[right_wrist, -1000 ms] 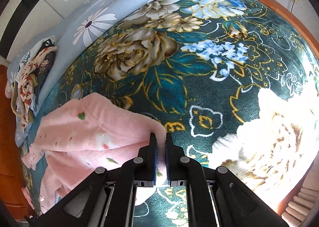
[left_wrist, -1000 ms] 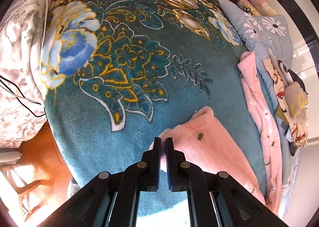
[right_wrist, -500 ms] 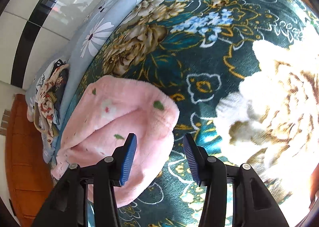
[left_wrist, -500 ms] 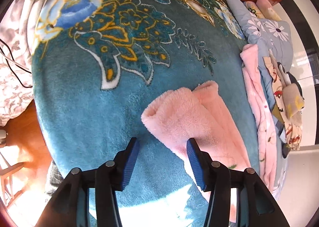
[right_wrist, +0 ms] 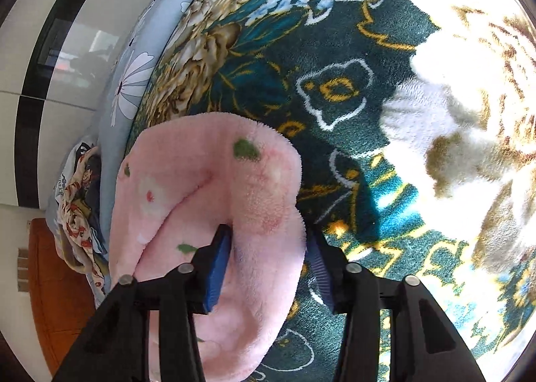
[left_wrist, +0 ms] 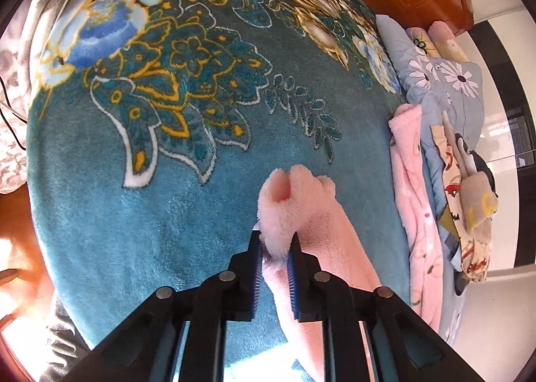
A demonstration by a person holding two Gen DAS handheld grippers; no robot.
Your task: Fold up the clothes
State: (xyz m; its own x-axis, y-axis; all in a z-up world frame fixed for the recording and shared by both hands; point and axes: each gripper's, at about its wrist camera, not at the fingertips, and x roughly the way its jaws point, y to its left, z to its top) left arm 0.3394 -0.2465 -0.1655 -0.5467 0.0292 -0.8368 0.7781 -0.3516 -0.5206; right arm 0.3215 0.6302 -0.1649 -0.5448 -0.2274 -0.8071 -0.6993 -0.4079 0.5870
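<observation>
Fleece, pink and fluffy, makes up the garment being folded; it lies doubled over on a plush teal blanket patterned with gold and blue flowers, spread across the bed. A bunched, rounded end of the garment is pinched between the narrowed left tongs, whose ribbed blue pads press into the pile. The right tongs are set wider around a thick rolled fold of the same garment, dotted with small green leaf prints; whether that fold is squeezed cannot be told. Crumpled printed clothes are heaped at the bed's edge.
</observation>
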